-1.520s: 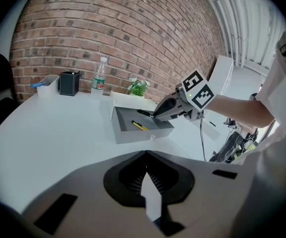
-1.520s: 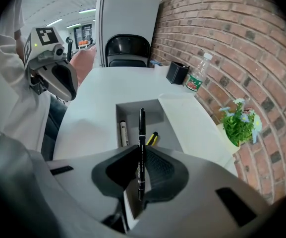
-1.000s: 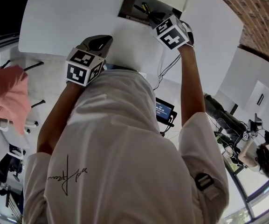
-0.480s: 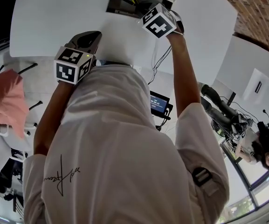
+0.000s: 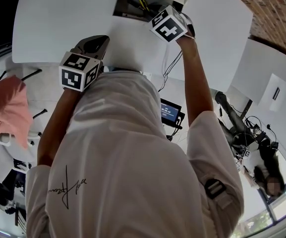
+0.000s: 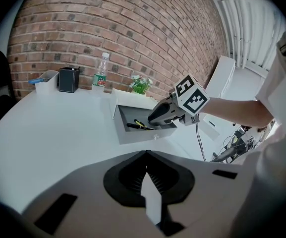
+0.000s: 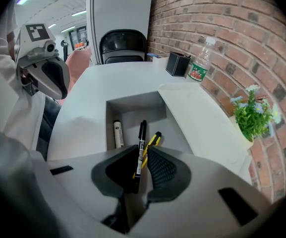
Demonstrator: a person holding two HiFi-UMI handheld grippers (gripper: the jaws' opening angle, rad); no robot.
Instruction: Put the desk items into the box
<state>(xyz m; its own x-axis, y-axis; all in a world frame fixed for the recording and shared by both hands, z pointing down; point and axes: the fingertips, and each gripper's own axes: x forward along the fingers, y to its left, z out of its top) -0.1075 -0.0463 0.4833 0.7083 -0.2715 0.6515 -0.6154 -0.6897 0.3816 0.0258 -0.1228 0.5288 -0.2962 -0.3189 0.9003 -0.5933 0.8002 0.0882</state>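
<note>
In the right gripper [image 7: 142,155]: 1 black pen [image 7: 141,135]. Just beyond it, 1 box [image 7: 133,104] holding 1 white marker [image 7: 118,134] and 1 yellow-black item [image 7: 155,138].

Table top [image 6: 48,128]: bare, an open run from the near edge to the box [image 6: 133,133].
Box mouth: right gripper [image 6: 154,118] with black pen [image 7: 141,140] hangs over it.
Box floor: white marker [image 7: 118,133] and yellow-and-black tool [image 7: 155,138] lie here; the far end is free.
Lid [image 7: 202,118]: closes off the wall side.
Wall edge: tray [image 6: 46,82], pen holder [image 6: 69,79], water bottle [image 6: 100,74] and plant [image 6: 141,85] stand in a row.

An office: white desk [image 6: 48,128] by a brick wall [image 6: 133,29], black chair [image 7: 123,46], pen holder [image 6: 69,79].
</note>
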